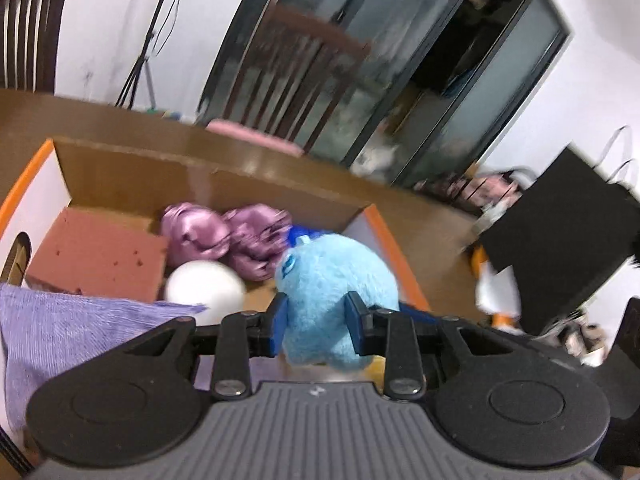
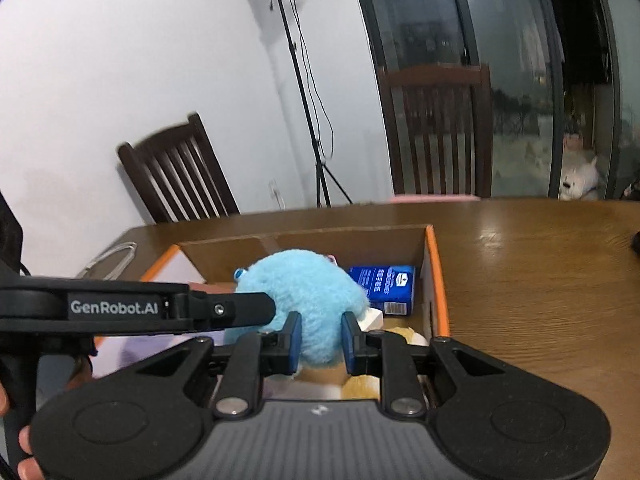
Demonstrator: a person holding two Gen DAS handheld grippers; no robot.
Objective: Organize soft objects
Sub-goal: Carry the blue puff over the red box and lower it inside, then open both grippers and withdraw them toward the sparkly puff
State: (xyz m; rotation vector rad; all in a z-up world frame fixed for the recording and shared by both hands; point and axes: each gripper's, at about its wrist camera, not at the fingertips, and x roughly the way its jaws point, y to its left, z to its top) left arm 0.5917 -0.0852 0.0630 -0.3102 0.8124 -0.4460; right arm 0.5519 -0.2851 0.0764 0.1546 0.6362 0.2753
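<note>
- both grippers, left (image 1: 315, 322) and right (image 2: 320, 342), were clamped on the blue plush (image 1: 334, 292)
- plush hung over the box (image 1: 132, 168), above the white ball (image 1: 205, 290) and purple cloth (image 1: 64, 332)

A home dining room: slatted wooden chairs (image 2: 176, 172) around a brown wooden counter (image 2: 540, 264), with sliding glass doors (image 2: 460, 80) behind.
</note>
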